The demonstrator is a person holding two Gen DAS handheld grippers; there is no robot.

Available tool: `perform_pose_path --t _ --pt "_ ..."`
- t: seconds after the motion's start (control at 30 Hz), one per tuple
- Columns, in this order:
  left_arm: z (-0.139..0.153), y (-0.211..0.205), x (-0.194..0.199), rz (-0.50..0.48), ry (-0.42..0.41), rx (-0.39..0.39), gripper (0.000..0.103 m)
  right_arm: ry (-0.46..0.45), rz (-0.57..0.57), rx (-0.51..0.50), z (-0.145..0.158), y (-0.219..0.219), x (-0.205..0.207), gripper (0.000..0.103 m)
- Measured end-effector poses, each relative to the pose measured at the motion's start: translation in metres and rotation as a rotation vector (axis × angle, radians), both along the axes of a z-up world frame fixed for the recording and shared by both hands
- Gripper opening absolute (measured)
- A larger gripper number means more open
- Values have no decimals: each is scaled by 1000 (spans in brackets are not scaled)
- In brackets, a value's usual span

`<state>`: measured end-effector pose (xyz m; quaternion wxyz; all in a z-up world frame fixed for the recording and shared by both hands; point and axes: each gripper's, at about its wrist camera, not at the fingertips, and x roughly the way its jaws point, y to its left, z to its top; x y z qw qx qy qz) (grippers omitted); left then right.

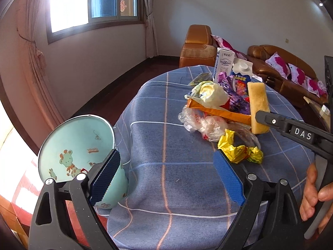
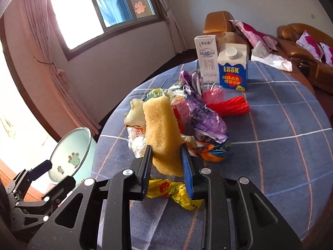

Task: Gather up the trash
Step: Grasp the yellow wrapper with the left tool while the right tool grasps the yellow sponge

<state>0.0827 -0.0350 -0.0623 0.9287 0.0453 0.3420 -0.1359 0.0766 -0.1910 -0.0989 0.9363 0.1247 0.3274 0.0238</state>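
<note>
A heap of trash [image 1: 216,108] lies on the round table with the blue checked cloth [image 1: 166,187]: clear plastic bags, a purple wrapper [image 2: 199,112], an orange packet, a red bag [image 2: 229,104] and a crumpled yellow wrapper [image 1: 239,152]. My right gripper [image 2: 166,164] is shut on a yellow sponge [image 2: 162,137] and holds it upright against the heap; it also shows in the left wrist view [image 1: 258,108]. My left gripper [image 1: 166,173] is open above the cloth. Its left finger rests against a mint green basin [image 1: 77,148] held at the table's left edge.
Two cartons stand behind the heap: a white milk carton [image 2: 207,58] and a blue-and-white carton [image 2: 233,68]. Brown sofas with pink cushions [image 1: 281,66] stand beyond the table. A white cloth [image 2: 270,58] lies at the far table edge. A window is at the back left.
</note>
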Motion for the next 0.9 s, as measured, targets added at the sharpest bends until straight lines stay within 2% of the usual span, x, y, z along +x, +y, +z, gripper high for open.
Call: perform_pose_path --t 0.17,0.3,0.37,0.53,0.57,0.63,0.77,0.9 --pt "-2 -34 2 -88 8 -19 83 21 -120 -119 1 -31 -19 29" --pt "-10 -59 8 -140 30 -42 81 62 -179 -125 -10 -57 -35 29" --pt "-15 -69 13 -147 53 -50 76 75 -192 -125 -15 -64 -41 29" --pt "-34 -87 25 -141 117 -53 65 95 -196 -109 -24 -67 -45 29" --pt "-37 -89 27 -141 127 -51 56 96 -193 -109 -25 -67 -45 29" --pt "-43 -92 29 -147 153 -47 47 99 -186 -112 -27 -65 -45 29" --pt "-44 -96 28 -155 137 -30 42 103 -181 -106 -28 -62 -44 29" --pt "-37 -92 24 -167 132 -46 37 94 -176 -117 -24 -55 -45 29"
